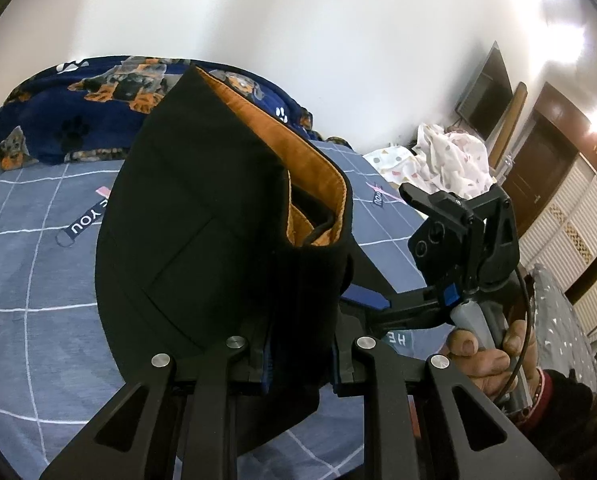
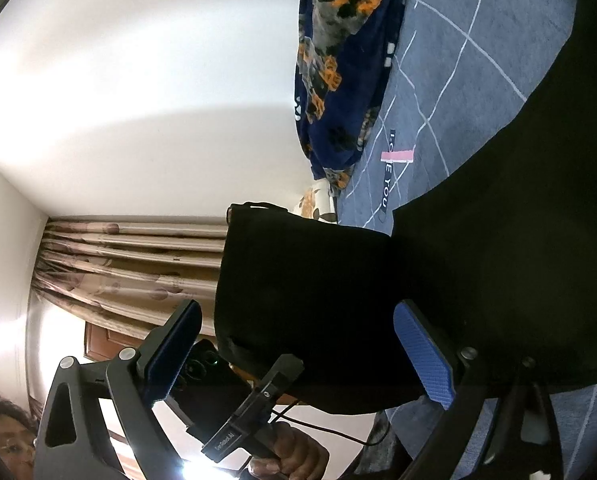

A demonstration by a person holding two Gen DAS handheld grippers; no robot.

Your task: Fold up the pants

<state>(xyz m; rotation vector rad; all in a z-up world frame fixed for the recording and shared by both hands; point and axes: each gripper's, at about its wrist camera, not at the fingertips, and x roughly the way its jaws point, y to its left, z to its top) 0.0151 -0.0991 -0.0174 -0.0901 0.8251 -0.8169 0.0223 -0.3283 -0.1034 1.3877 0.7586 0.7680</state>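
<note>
We are gripping the black pants with tan lining [image 1: 202, 240] in our left gripper [image 1: 302, 364], lifting them over the blue grid-patterned bedspread [image 1: 30, 280]. Our right gripper [image 2: 298, 360] is hanging released just beside, fabric lying between its fingers.

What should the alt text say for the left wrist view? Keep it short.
The left hand-held gripper is clamped on black pants with an orange lining, lifted above a blue grid-patterned bedsheet. The right hand-held gripper reaches in beside them.
</note>
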